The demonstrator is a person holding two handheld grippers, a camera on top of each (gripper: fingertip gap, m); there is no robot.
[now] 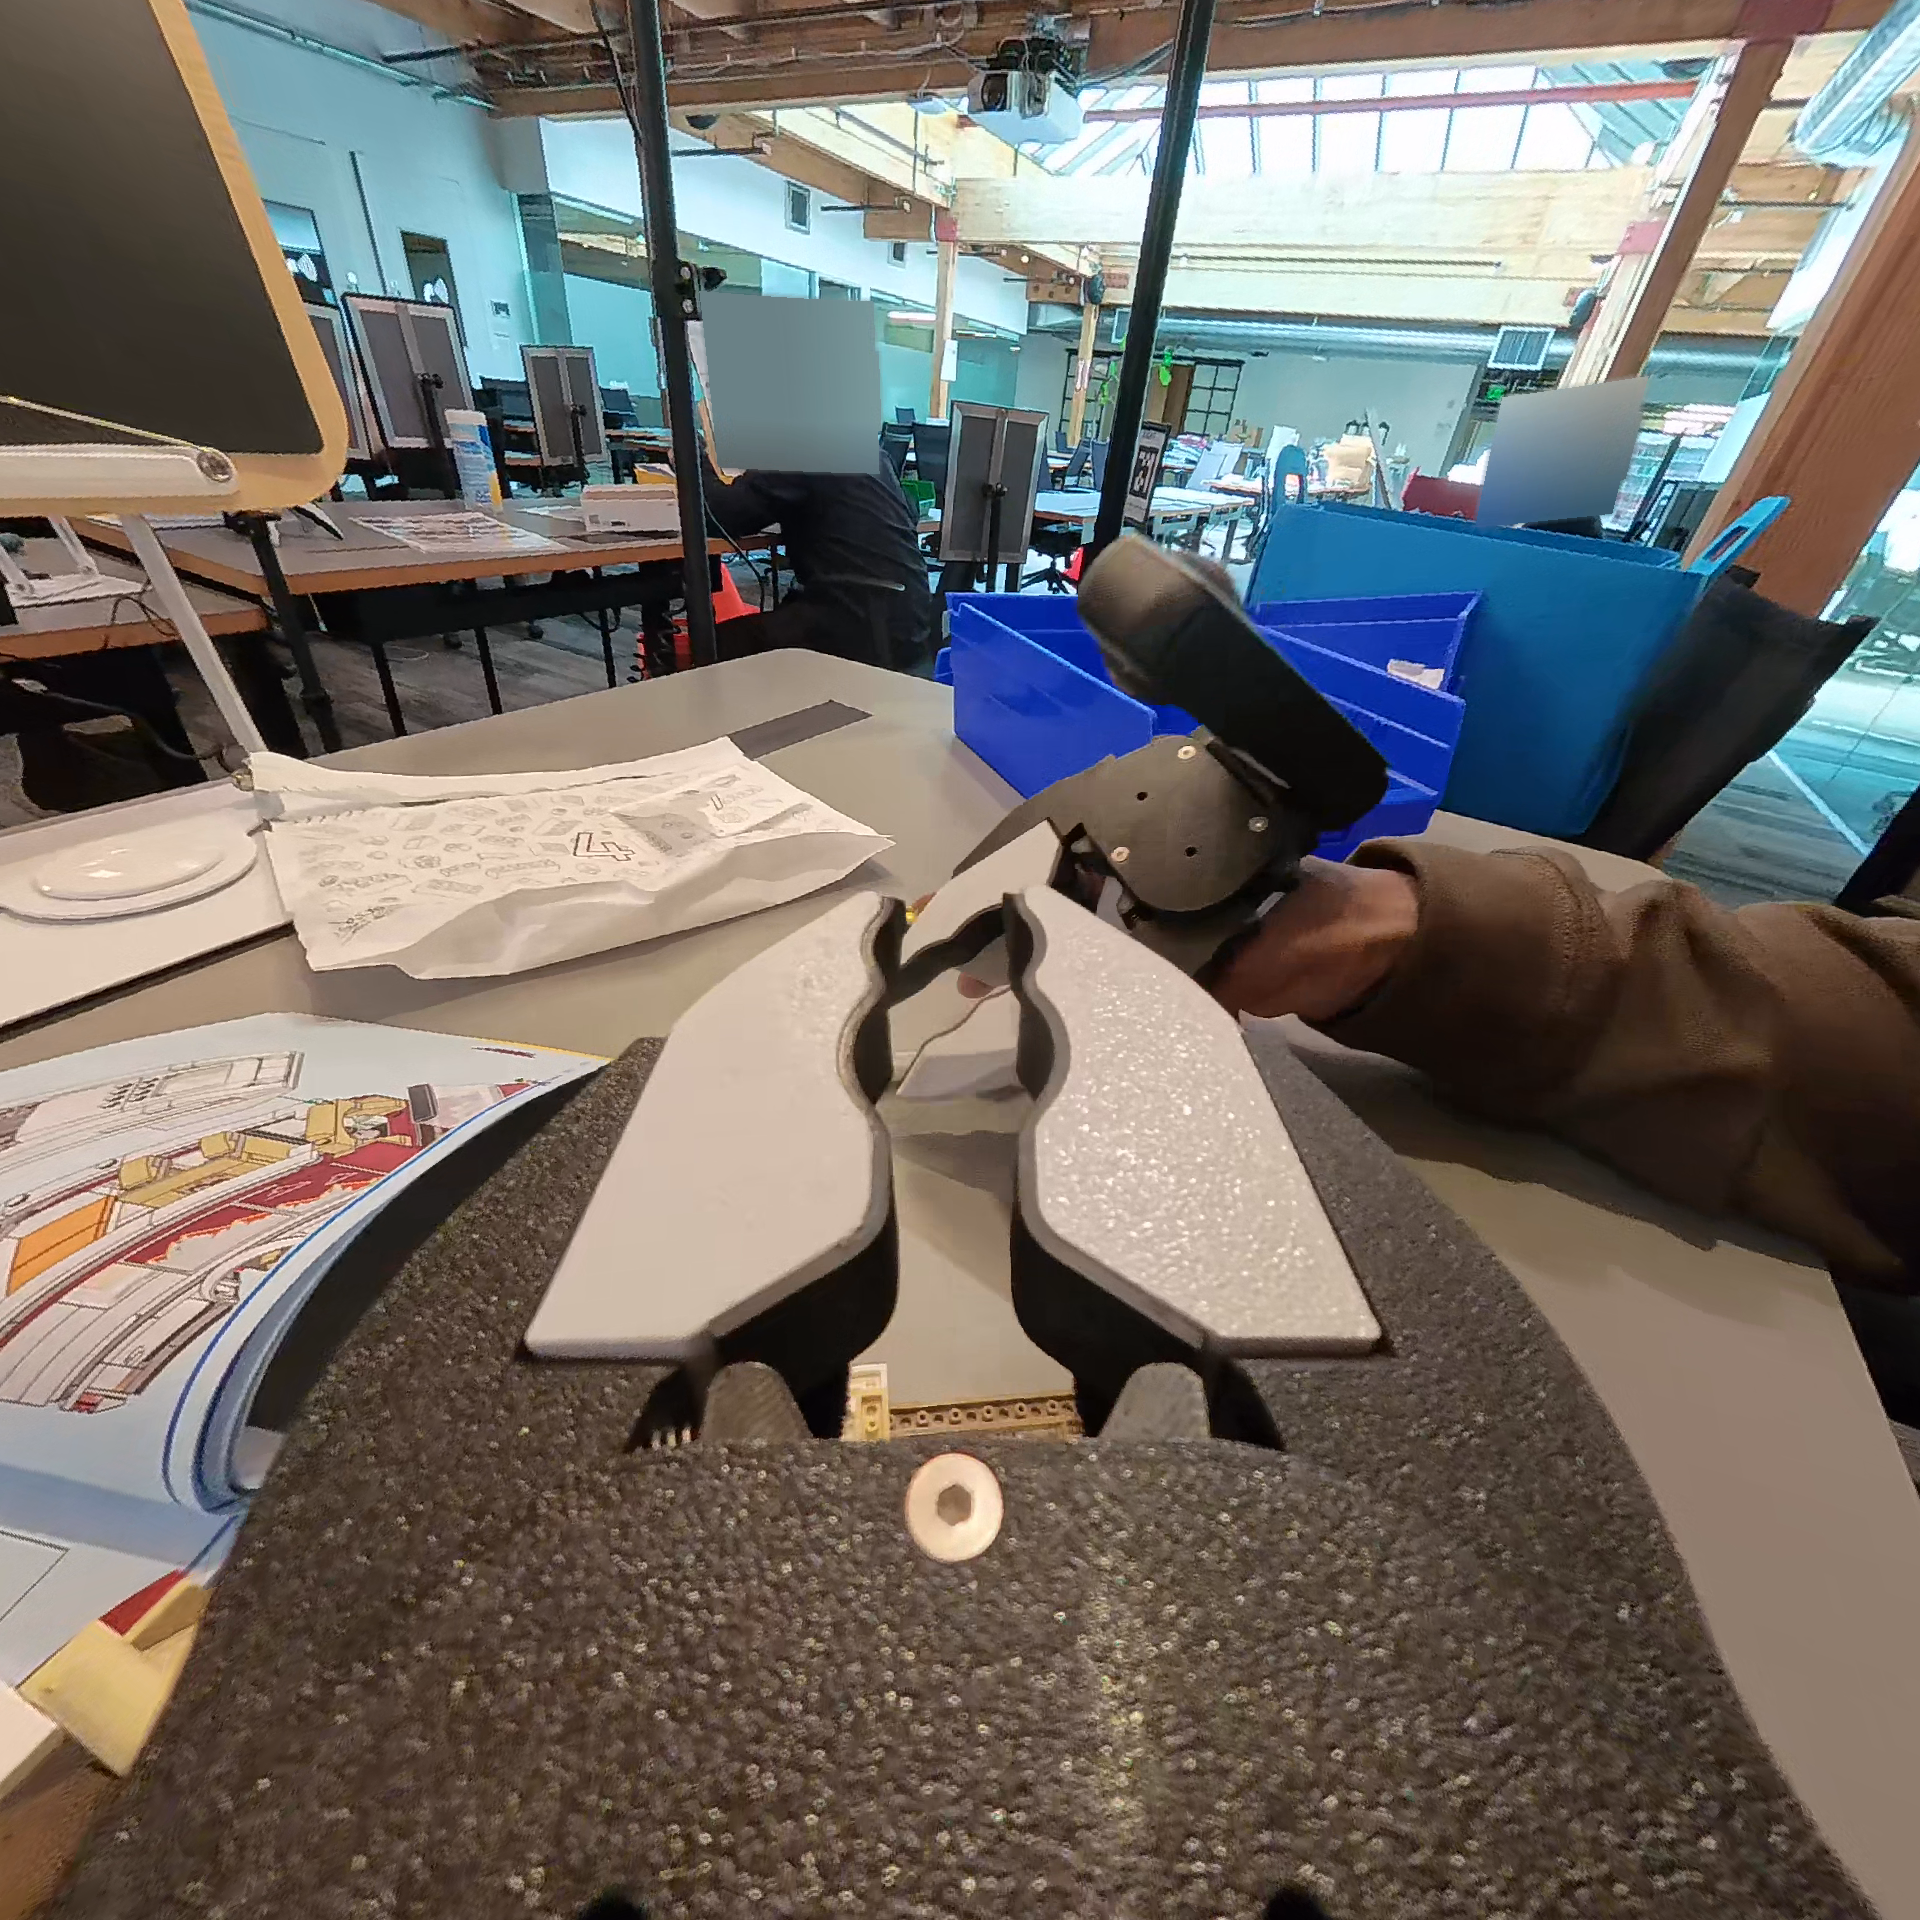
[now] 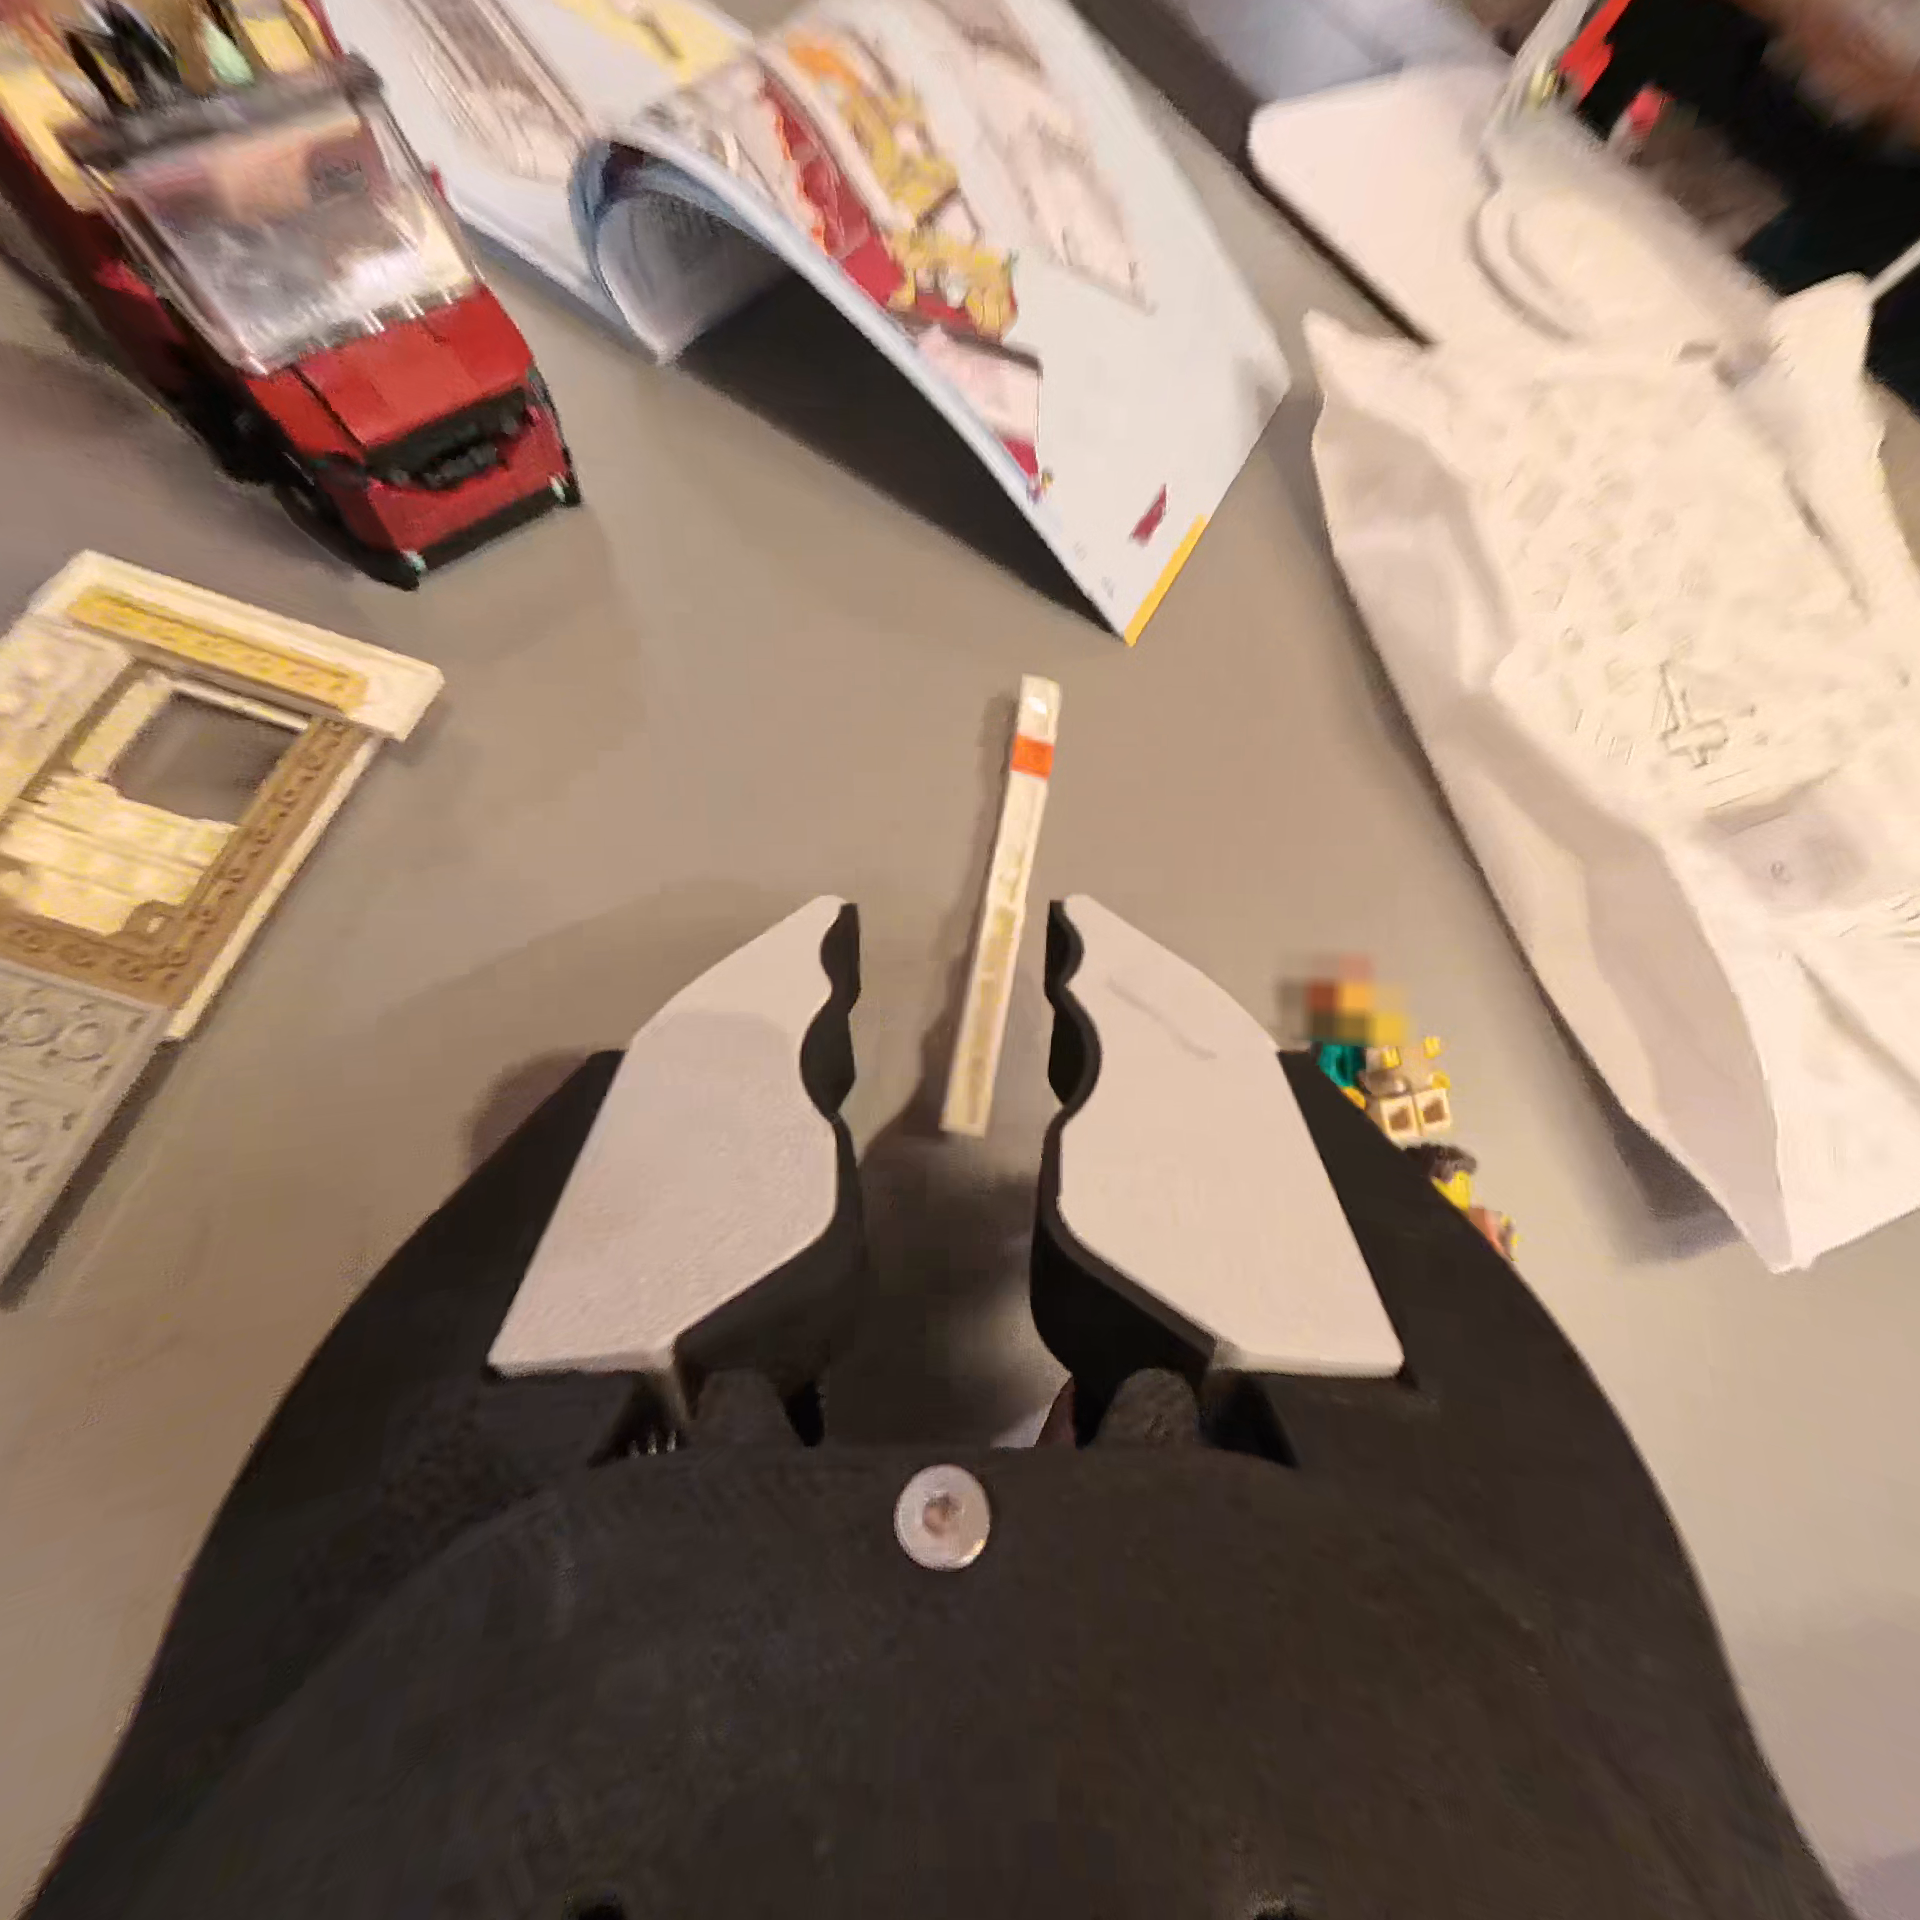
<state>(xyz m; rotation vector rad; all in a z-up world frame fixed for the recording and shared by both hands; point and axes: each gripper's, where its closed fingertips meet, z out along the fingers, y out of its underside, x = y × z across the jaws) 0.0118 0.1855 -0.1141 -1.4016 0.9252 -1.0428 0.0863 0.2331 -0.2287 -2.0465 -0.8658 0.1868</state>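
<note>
Grey pads on my right gripper (image 2: 951, 935) stand apart around a long cream strip (image 2: 1003, 914) with an orange band; it lies between the fingers, close to the right pad, gripped by neither. My left gripper (image 1: 951, 925) is narrowly parted with nothing of its own held; the other gripper's fingertip sits across its gap. I judge assembly partly complete: a red brick-built vehicle (image 2: 343, 353) and a cream-and-tan window panel (image 2: 177, 790) are already built up, while the strip lies loose on the grey table (image 2: 644, 790). Around them are an open instruction booklet (image 2: 935, 208), a white paper bag (image 2: 1621, 727), small loose pieces (image 2: 1413, 1101) and blue bins (image 1: 1049, 686). Nothing obstructs the strip.
</note>
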